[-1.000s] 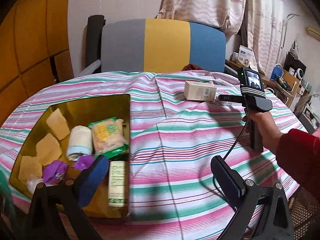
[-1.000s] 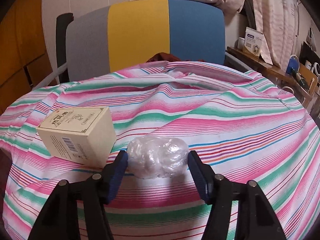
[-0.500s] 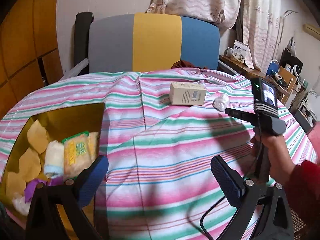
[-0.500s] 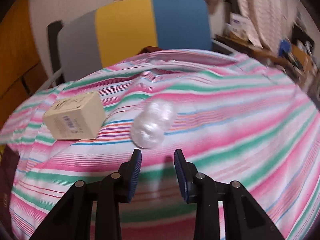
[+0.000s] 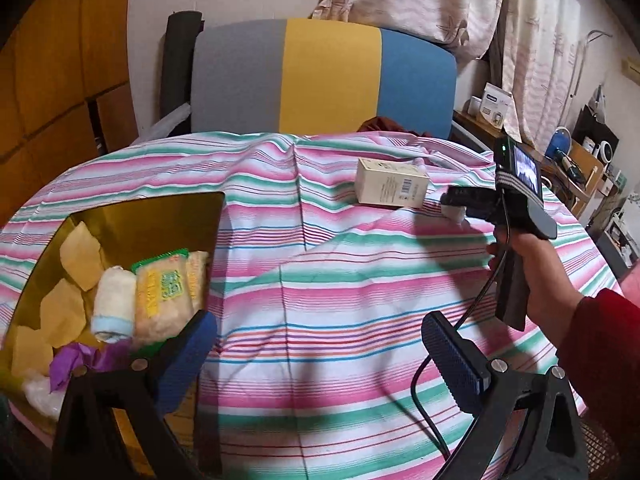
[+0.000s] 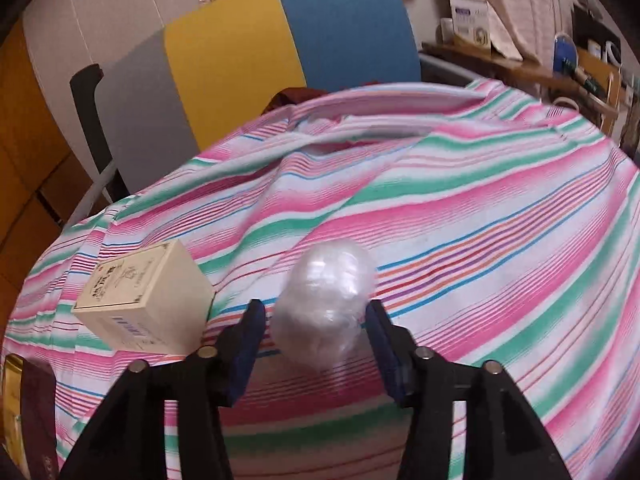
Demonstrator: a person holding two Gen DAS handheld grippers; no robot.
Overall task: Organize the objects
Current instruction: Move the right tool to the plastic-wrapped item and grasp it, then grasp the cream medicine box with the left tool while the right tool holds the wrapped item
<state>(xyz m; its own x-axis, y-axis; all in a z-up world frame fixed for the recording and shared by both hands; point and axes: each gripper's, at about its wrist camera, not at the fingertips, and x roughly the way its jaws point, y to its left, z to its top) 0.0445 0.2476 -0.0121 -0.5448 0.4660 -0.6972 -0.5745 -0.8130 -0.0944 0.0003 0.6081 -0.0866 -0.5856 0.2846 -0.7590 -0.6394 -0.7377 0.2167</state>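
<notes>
Right tool (image 6: 314, 308): jaws part-open and just widened, with the wrapped ball (image 6: 324, 300) between them; the right pad looks to touch the wrap, the left stands just clear, so the ball is straddled, not gripped. Ball: clear plastic, crinkled, lying on the striped table (image 6: 480, 220) just beside a cream box (image 6: 144, 304). Step in hand, as judged: pickup of the ball. The next move calls for closing both pads evenly on the soft wrap, lifting, then carrying it to the gold tray (image 5: 160, 216) at the table's left side. Risks: the ball may roll or squirt out of a lopsided squeeze, and the box sits close to the left jaw and could be nudged. Left tool (image 5: 316, 322): jaws wide, nothing between them, hovering near the tray's near corner. Tray contents: yellow squares (image 5: 80, 252), towel roll (image 5: 114, 304), snack pack (image 5: 168, 292), purple wrapper (image 5: 76, 360); bare floor shows only toward its far wall. Also in view: a hand (image 5: 532, 272) in a red sleeve (image 5: 604, 344) gripping the right tool's handle, its cable (image 5: 472, 304) trailing over the cloth across a likely path to the tray. Behind: tri-colour chair (image 5: 328, 76), curtains, and a cluttered shelf at right.
</notes>
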